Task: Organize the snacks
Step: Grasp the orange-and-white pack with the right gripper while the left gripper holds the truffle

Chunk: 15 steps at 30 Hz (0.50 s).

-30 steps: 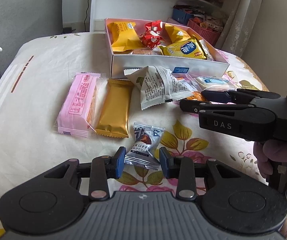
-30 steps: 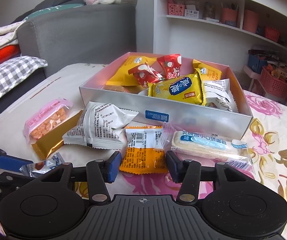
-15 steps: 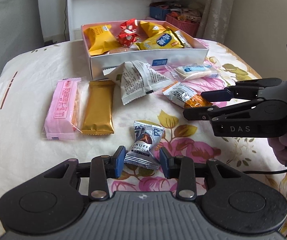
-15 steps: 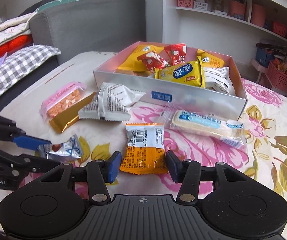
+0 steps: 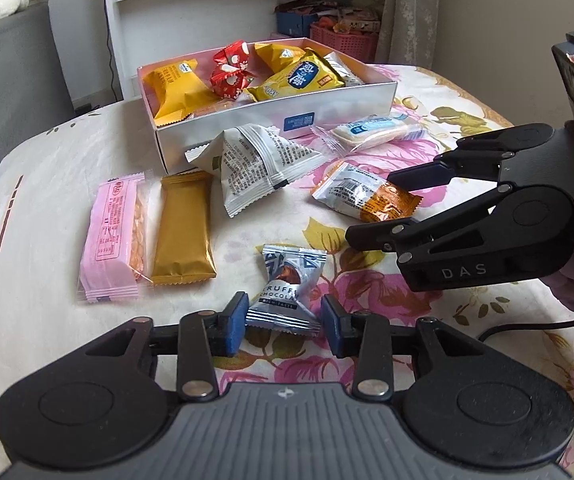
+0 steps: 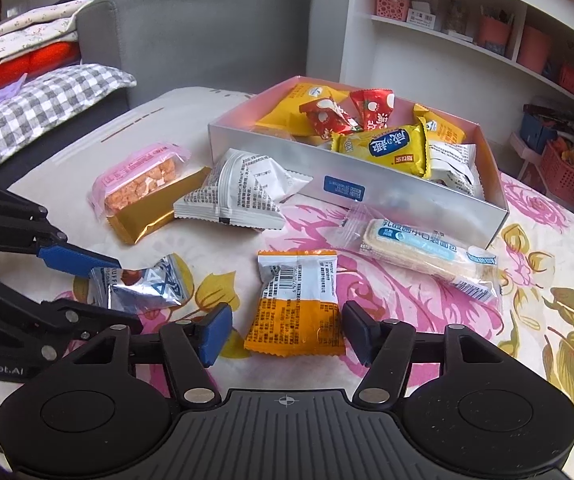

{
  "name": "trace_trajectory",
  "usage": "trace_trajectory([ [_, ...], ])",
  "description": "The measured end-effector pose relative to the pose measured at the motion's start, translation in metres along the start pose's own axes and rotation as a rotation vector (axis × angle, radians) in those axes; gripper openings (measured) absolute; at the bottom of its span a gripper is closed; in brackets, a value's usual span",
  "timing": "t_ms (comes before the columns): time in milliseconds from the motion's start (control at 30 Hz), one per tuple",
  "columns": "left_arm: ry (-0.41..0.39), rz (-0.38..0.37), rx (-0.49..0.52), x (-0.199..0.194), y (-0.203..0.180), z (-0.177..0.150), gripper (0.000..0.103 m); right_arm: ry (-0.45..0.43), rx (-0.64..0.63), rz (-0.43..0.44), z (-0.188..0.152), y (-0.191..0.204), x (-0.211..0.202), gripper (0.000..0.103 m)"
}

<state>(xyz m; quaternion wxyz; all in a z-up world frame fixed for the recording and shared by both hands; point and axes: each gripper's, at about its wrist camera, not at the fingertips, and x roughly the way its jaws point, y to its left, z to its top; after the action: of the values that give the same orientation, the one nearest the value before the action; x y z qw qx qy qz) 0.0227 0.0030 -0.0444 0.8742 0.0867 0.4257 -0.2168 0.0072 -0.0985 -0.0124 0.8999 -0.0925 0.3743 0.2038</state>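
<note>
left wrist view: left claw [image 5: 283,322] agape astride truffle chocolate [image 5: 287,290]

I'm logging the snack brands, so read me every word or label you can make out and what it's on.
"TRUFF" and "CHOCOLA", cut off: silver chocolate wrapper.
"DAS": side of the right gripper.
"nRobot.AI", cut off: side of the left gripper.
Chinese characters on the yellow packet and blue-white wafer pack, plus the other wrappers' fine print: too small to read.
</note>
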Motion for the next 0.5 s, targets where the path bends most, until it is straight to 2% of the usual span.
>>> trace_trajectory([
  [100, 0.013, -0.007, -0.026, -0.001, 0.003, 0.003, 0.033, 0.0, 0.002, -0.008, 0.002, 0.0, 0.002, 0.058],
  [200, 0.013, -0.01, -0.025, -0.004, 0.003, 0.005, 0.033, -0.003, -0.006, -0.017, 0.005, -0.001, 0.003, 0.042],
  [333, 0.001, -0.022, -0.054, -0.009, 0.006, 0.008, 0.033, 0.003, 0.021, -0.009, 0.008, -0.004, 0.003, 0.039],
  [500, -0.023, -0.05, -0.118, -0.02, 0.015, 0.015, 0.033, 0.012, 0.106, 0.042, 0.013, -0.013, -0.005, 0.039],
])
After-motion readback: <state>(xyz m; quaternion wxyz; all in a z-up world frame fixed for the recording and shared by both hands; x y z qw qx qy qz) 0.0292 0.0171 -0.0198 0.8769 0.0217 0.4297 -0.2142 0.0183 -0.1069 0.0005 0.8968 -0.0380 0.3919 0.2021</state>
